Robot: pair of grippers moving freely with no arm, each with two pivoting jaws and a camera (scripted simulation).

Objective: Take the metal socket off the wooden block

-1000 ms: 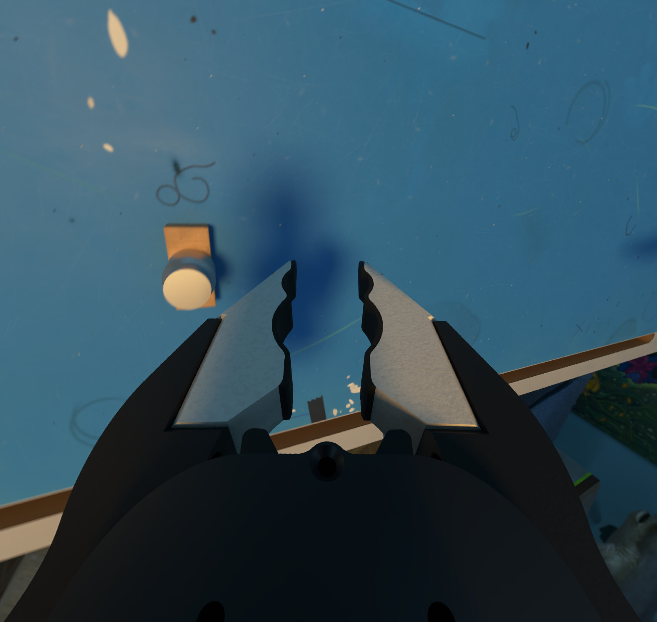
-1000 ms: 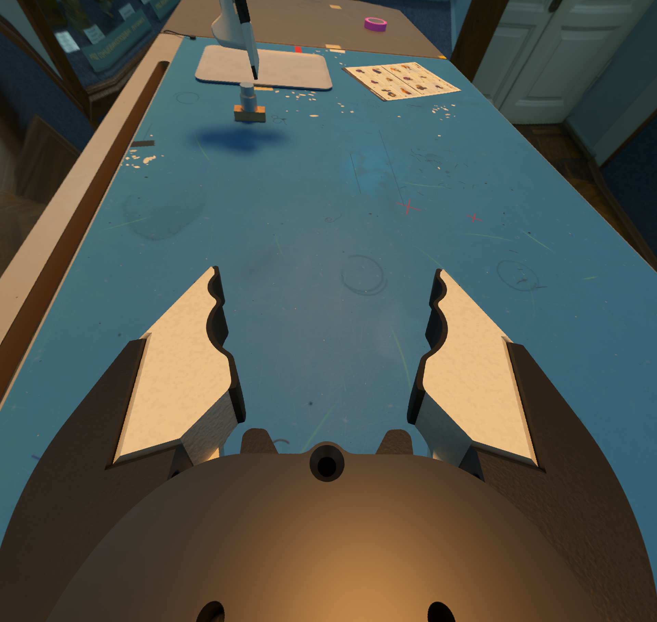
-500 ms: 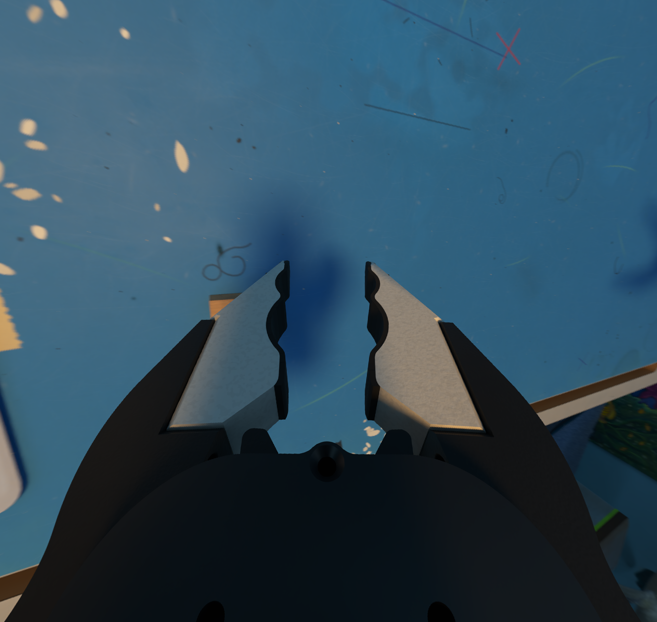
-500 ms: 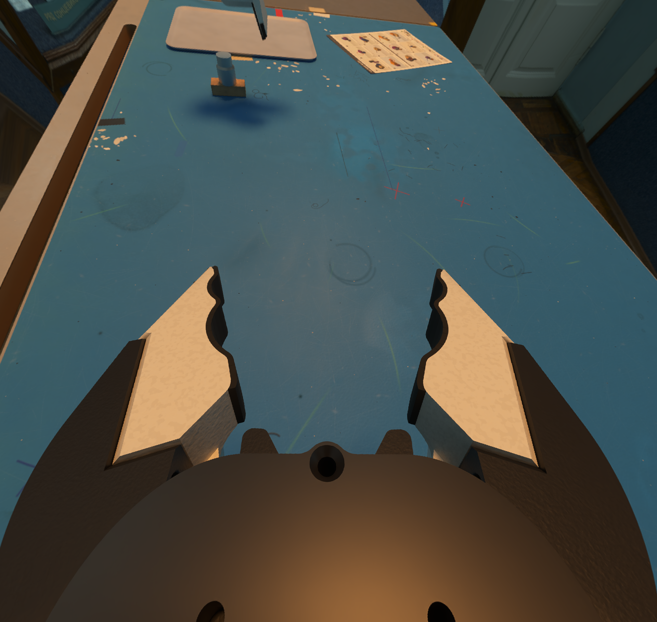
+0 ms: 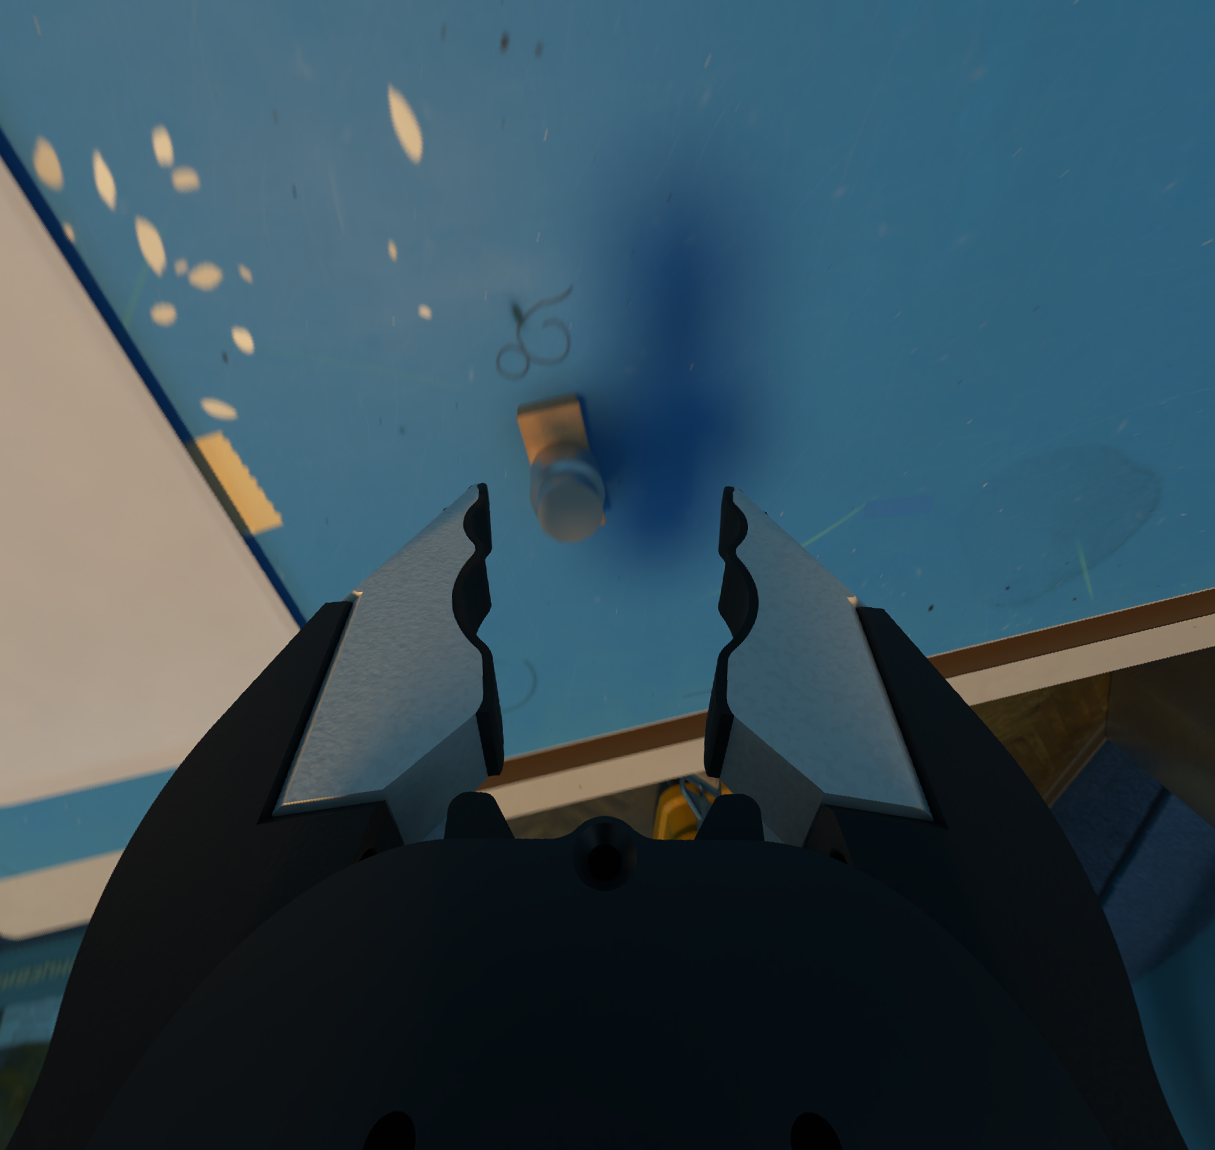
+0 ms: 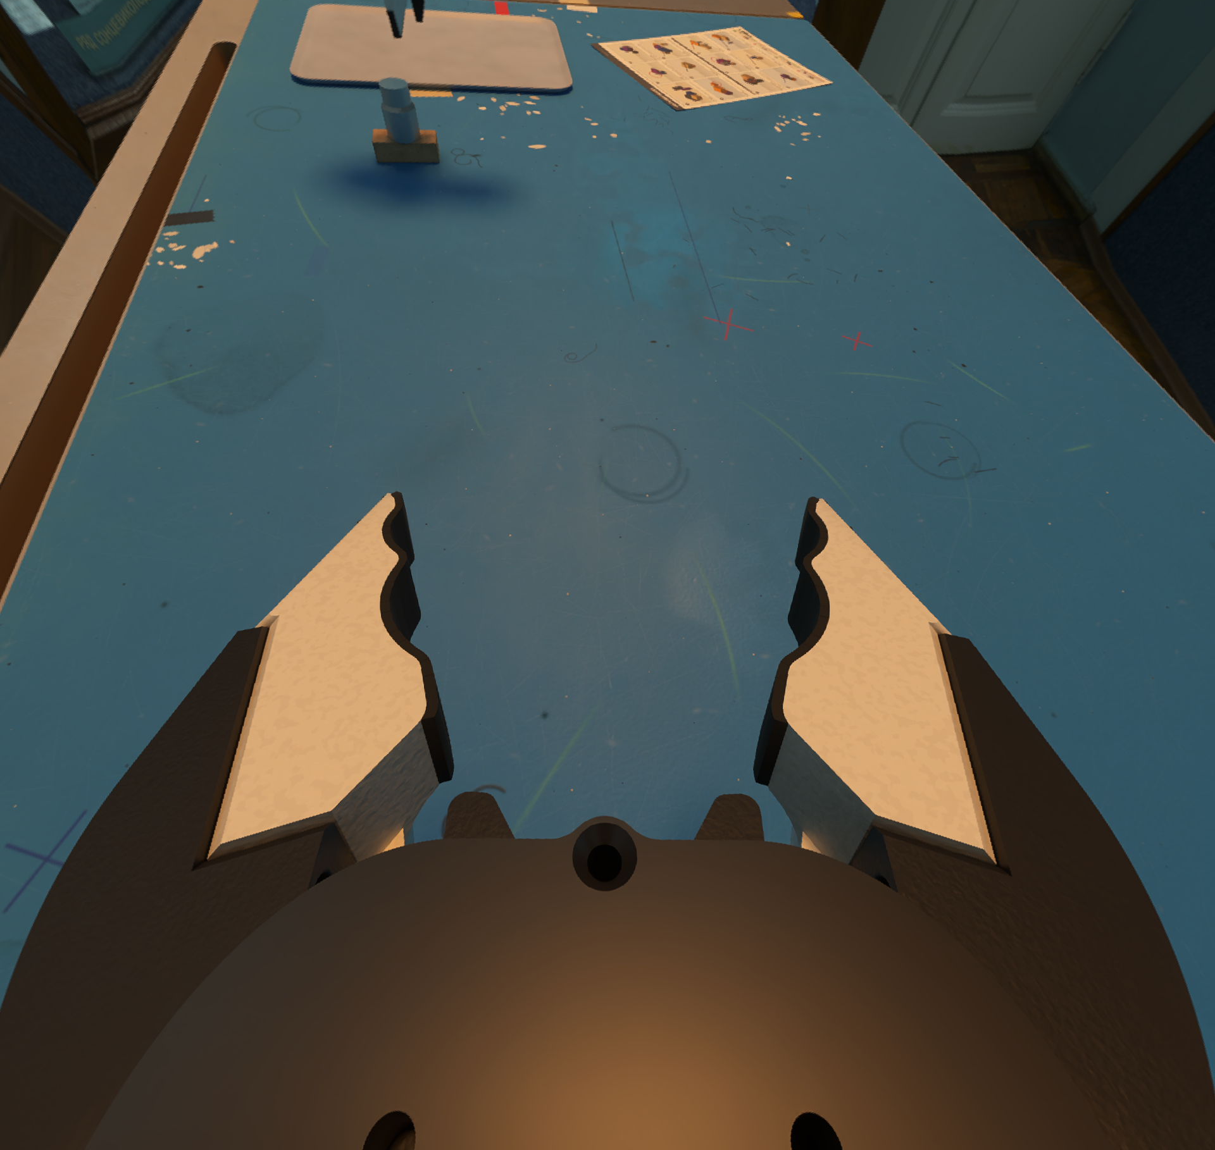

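The short grey metal socket (image 5: 569,506) stands upright on the small flat wooden block (image 5: 551,427), on the blue scratched table (image 5: 855,198). The left gripper (image 5: 605,514) hangs above it, its two silver fingers apart and holding nothing. From the gap between them the socket lies toward eleven o'clock, maybe a little lower down. The right gripper (image 6: 605,527), also spread and empty, is far off, so the left one is nearer.

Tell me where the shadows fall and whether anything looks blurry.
Left wrist view: a soft dark shadow lies right of the socket; flecks at left look smeared. Right wrist view: the shadow sits before the wooden block; picture sharp.
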